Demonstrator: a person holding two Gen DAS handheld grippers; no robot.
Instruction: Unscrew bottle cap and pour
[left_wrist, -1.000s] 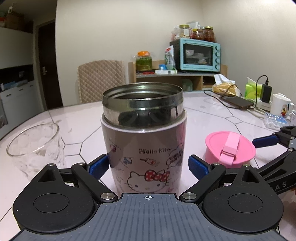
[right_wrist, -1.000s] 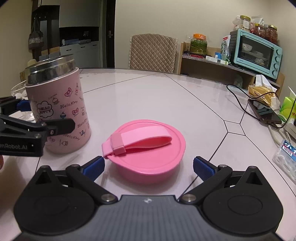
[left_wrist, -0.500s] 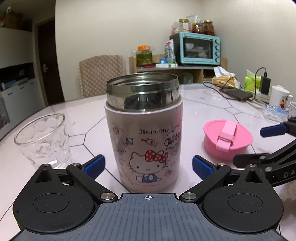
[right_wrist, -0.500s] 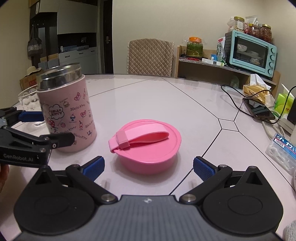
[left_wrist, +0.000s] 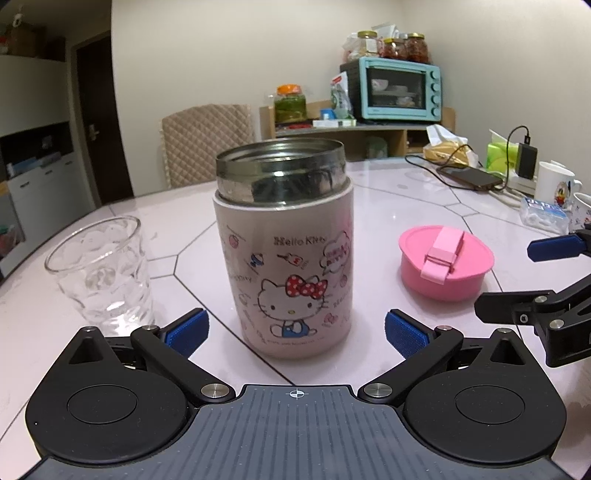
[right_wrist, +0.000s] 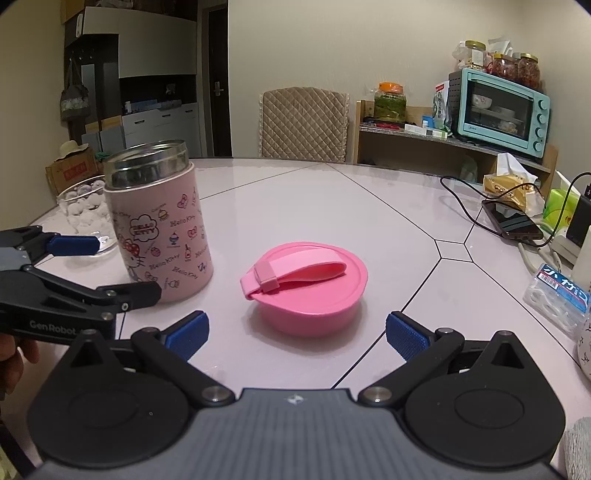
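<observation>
A pink Hello Kitty steel bottle (left_wrist: 286, 254) stands upright on the table with its mouth uncovered; it also shows in the right wrist view (right_wrist: 159, 225). Its pink cap (left_wrist: 445, 262) with a strap lies on the table to the right, and shows in the right wrist view (right_wrist: 308, 284). A clear glass (left_wrist: 101, 269) stands left of the bottle. My left gripper (left_wrist: 295, 330) is open and empty, just short of the bottle. My right gripper (right_wrist: 295, 332) is open and empty, just short of the cap.
At the right edge lie a phone with cables (left_wrist: 469, 177), a white mug (left_wrist: 554, 186) and a small plastic box (right_wrist: 557, 299). A padded chair (right_wrist: 304, 125) stands behind the table. A shelf with a teal oven (right_wrist: 498, 109) is at the back.
Both grippers have drawn back toward me. The left one has come away from the bottle's sides and the right one from the cap. Bottle, cap and glass stay in place.
</observation>
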